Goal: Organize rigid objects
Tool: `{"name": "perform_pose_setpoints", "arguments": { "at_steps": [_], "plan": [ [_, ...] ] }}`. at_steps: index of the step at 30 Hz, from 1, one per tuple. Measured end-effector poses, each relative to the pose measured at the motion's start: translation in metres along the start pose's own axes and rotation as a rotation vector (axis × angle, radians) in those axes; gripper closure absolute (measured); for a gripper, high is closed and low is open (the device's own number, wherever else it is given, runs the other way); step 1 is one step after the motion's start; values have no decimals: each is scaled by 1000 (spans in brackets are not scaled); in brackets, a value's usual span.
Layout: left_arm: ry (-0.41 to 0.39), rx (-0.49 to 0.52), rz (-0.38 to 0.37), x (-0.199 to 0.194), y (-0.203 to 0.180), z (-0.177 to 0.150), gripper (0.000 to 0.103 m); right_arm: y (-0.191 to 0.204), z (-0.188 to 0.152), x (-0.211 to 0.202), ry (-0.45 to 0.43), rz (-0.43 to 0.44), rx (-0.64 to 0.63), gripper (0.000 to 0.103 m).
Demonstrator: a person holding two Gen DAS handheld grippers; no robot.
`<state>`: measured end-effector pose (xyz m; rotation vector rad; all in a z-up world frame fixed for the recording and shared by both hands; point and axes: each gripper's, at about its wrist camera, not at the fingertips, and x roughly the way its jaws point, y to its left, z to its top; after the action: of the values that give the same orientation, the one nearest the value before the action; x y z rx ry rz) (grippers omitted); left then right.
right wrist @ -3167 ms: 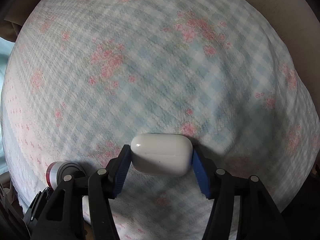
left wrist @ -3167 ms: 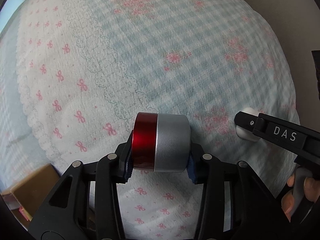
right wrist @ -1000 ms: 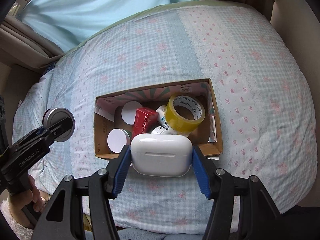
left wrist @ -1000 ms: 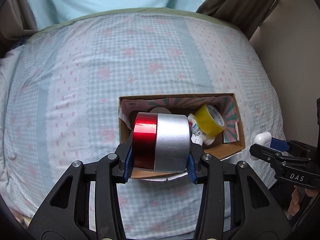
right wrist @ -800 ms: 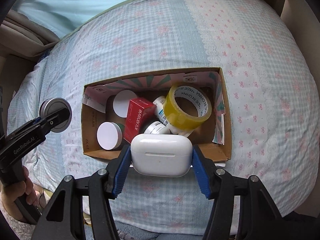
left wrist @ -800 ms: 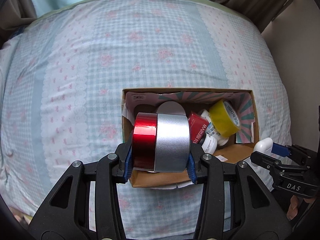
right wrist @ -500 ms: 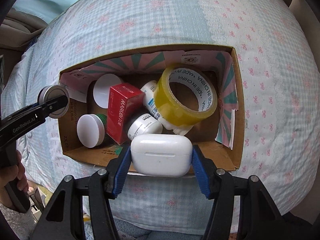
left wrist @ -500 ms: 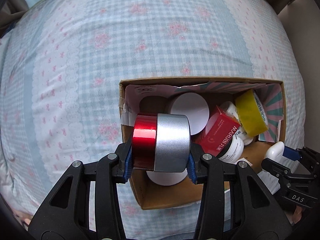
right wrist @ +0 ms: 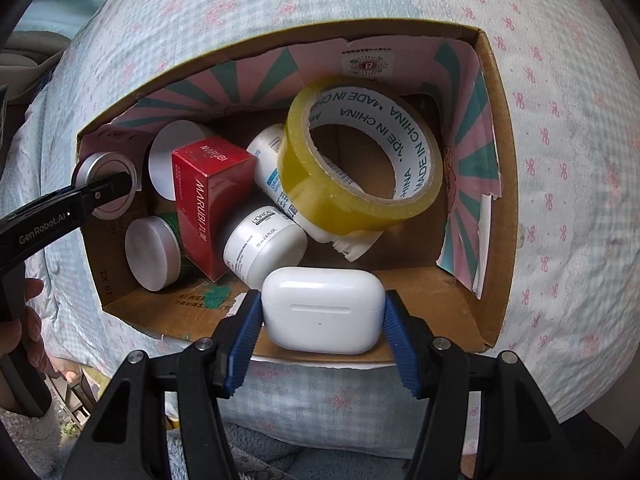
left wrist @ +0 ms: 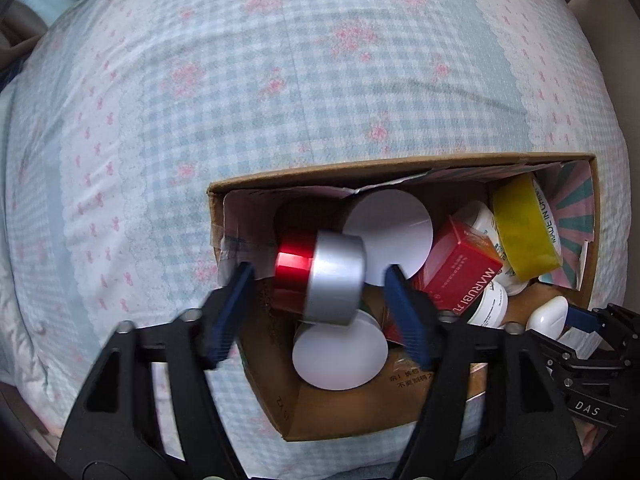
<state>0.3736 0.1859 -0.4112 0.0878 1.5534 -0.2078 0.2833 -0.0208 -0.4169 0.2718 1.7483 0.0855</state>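
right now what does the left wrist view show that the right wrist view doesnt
Only the left wrist view shows the left gripper open, pads clear of the tilted red and silver canister.

Only the right wrist view shows the right gripper shut on the white earbud case, plus the L'Oreal label on a white jar.

Both show the cardboard box, yellow tape roll and red Marubi box.

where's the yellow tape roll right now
In the right wrist view the yellow tape roll sits tilted in the right half of the cardboard box, leaning on a white bottle, beyond the white earbud case in the right claw.
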Motion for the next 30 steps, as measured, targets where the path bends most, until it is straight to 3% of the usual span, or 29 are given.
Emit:
{"name": "perform_pose_setpoints", "arguments": {
  "at_steps": [1,3,4,13,22,30],
  "plan": [
    [-13,2,-32,-5,-3,0,0,-1,-1,0,-6,-3,7,44],
    [-41,21,2,-14,-12,0,0,0,-2,-1,-6,-40,5,11],
    [-45,31,-2,-16,-16,0,0,0,-4,-2,-11,-58,-3,6],
    [-106,11,-27,-57,-23,-12,0,3,-20,-22,-69,-51,-20,5],
    [-210,7,-29,-114,-34,-47,0,7,-46,-61,-173,-23,-31,5],
    [-330,7,-49,-193,-37,-85,0,14,-85,-144,-330,-54,-66,5]
  ]
}}
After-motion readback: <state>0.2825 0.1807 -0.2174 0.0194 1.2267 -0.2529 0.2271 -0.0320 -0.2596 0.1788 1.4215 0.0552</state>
